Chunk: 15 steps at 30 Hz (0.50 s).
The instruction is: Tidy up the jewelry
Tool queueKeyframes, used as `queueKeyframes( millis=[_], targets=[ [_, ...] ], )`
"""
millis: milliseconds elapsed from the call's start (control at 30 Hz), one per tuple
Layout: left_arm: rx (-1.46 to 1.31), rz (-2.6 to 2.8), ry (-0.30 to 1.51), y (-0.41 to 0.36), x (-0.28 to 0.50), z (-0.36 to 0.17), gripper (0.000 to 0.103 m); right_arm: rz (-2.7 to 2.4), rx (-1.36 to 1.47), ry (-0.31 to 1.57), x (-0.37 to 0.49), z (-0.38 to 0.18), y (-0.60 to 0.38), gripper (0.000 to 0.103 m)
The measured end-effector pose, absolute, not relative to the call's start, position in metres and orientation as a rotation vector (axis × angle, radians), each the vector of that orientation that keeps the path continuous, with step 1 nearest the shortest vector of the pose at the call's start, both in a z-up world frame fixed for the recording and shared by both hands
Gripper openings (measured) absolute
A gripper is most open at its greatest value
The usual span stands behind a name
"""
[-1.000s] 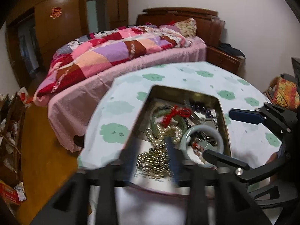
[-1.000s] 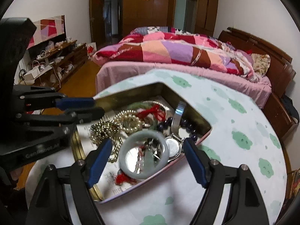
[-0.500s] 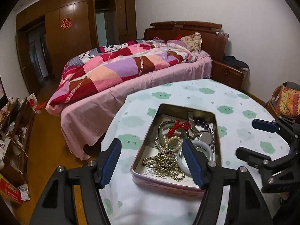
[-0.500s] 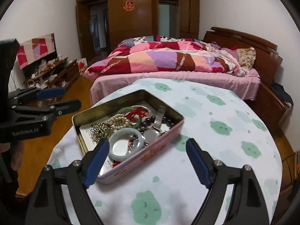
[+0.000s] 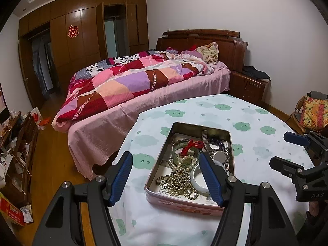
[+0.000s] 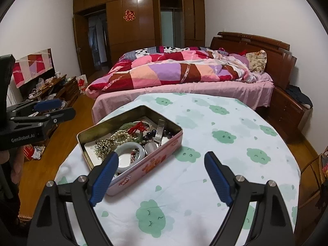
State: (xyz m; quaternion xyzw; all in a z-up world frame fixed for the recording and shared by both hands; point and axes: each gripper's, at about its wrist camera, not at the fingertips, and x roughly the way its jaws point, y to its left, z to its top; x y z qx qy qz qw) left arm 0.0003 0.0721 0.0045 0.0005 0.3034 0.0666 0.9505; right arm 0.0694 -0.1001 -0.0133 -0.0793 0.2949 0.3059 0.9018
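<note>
The table (image 6: 235, 121), round and under a cloud-print cloth, carries one landmark: the pink tin (image 6: 155, 160), lidless, standing toward the bed side of the cloth. All jewelry in view lies inside the tin; none shows on the cloth around it.

Inside the tin: a heap of pearl strands (image 5: 178, 179) at its near left; a pale jade bangle (image 5: 197, 178) at its near right; a green bangle with red cord (image 5: 189, 145) at its middle; a watch (image 5: 218, 155) and dark beads toward its far right corner. The pieces overlap in a loose tangle.

Left gripper (image 5: 167, 179): fingers spread wide, holding nothing, poised over the tin's near left edge and clear of the contents. Right gripper (image 6: 162, 176): fingers likewise wide apart and empty, standing short of the tin's pink side wall, its left finger (image 6: 104, 172) crossing the near corner in view.

Judgement: the scene fits equally a tin awaiting sorting or one into which the pieces have been gathered; the pictures do not settle which. Any pick from the tin would call for separating one piece from the tangle.
</note>
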Motion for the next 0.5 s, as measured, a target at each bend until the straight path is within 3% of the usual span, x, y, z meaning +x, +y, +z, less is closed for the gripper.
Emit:
queueKeyframes(
  millis=[500],
  targets=[
    [0.003, 0.136, 0.613, 0.0725, -0.0015, 0.0082, 0.068, 0.624, -0.170, 0.588, 0.0646, -0.0068, -0.1036, 0.088]
  ],
)
